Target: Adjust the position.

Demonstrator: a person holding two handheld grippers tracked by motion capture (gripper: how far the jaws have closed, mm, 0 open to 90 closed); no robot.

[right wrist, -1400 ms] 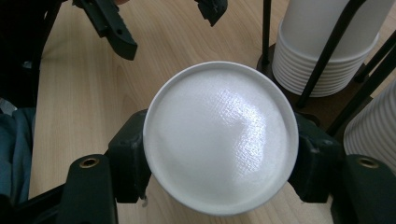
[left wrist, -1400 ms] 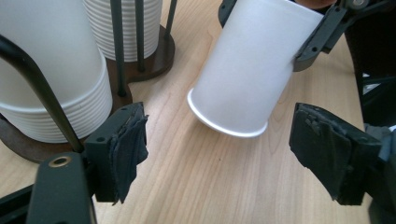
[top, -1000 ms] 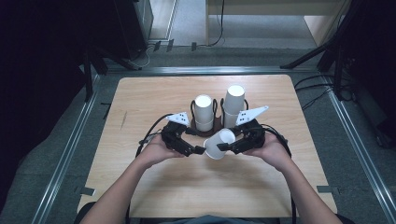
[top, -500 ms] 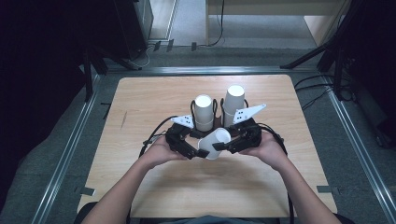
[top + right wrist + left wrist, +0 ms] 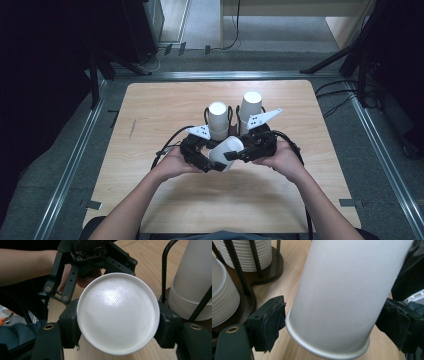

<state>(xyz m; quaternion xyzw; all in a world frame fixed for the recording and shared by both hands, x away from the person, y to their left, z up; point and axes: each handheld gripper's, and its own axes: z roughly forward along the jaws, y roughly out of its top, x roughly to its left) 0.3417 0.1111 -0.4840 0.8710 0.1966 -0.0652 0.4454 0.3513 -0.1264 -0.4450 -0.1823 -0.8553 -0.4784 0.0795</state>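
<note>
Two grippers meet over the near-centre of the wooden table (image 5: 150,115) in the high view: left gripper (image 5: 200,157) and right gripper (image 5: 250,149) both touch one white paper cup (image 5: 226,151), lying tilted, its base up toward the right. Just behind stand two cup stacks (image 5: 218,120) in a dark holder.

Left gripper view: cup's rim (image 5: 322,350) points down-left; pads (image 5: 272,325) flank the wall, contact hard to tell.

Right gripper view: cup's base faces the camera, pads (image 5: 71,325) clenched on it; stack (image 5: 192,290) cut off at right.
</note>
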